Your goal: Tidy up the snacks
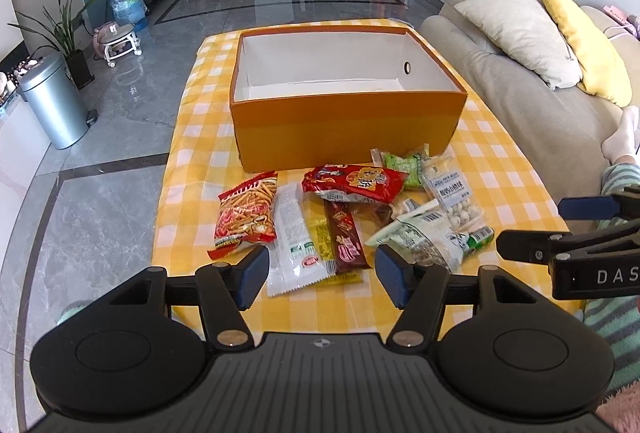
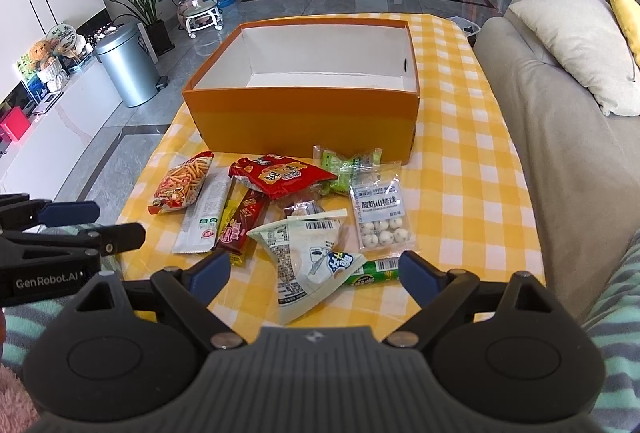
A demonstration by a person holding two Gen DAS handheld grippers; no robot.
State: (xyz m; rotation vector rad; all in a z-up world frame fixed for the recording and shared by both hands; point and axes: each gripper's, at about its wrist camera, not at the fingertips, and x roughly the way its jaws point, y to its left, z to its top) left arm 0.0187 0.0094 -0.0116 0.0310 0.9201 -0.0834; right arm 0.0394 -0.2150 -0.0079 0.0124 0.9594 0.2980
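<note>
My left gripper (image 1: 322, 275) spread wide, nothing held; white wrapper (image 1: 294, 239) between tips. My right gripper (image 2: 314, 273) also unclenched over pale pouch (image 2: 308, 257). Snacks heaped ahead; orange box (image 1: 344, 129) beyond, mouth open. Bare checked cloth (image 2: 460, 201) right of right jaws.

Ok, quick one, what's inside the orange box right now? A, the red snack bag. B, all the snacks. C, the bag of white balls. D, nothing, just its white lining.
D: the orange box shows only bare white walls and floor, while the snacks all lie on the checked cloth in front of it.
</note>
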